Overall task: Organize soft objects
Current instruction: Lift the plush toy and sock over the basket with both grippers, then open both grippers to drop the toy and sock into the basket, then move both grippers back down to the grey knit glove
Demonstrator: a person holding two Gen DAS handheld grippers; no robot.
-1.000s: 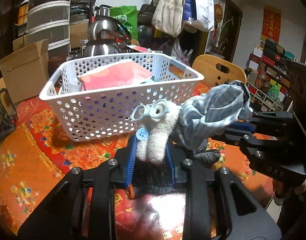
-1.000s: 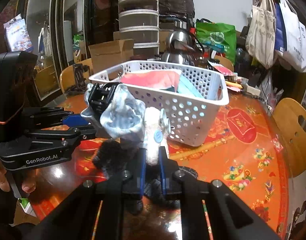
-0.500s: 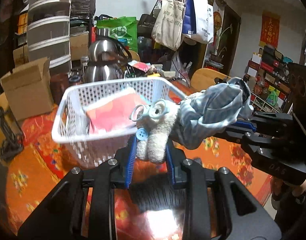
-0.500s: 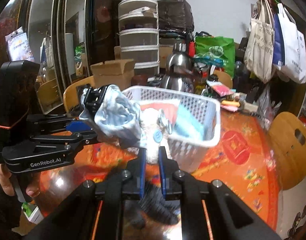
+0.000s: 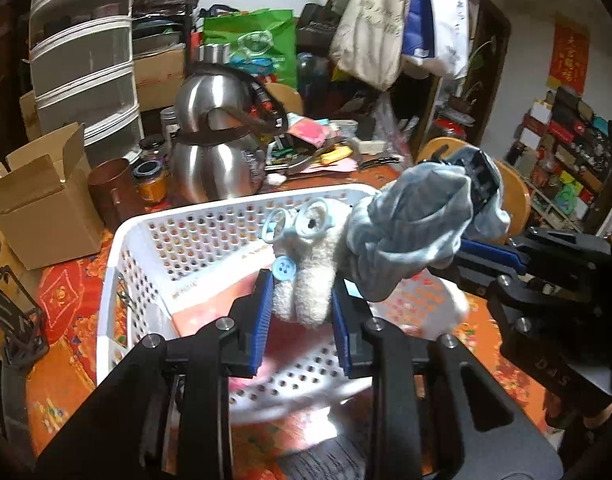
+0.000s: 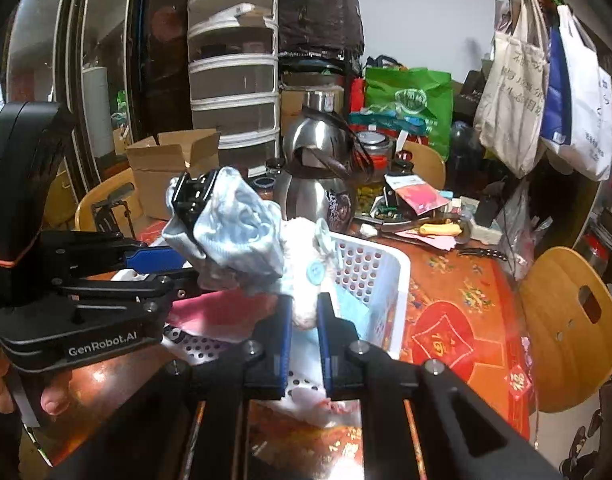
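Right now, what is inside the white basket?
The white basket holds a flat red-pink item and something light blue. The fluffy toy and both grippers' fingers cover much of its inside.

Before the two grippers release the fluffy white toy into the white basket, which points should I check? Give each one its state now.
1. Left gripper clamps the fluffy white toy with blue glasses: ok.
2. Right gripper clamps the same toy: ok.
3. Toy above the white perforated plastic basket: ok.
4. Pale blue cloth free of the toy: cannot tell.
5. Free space inside the basket beside the pink flat item: ok.
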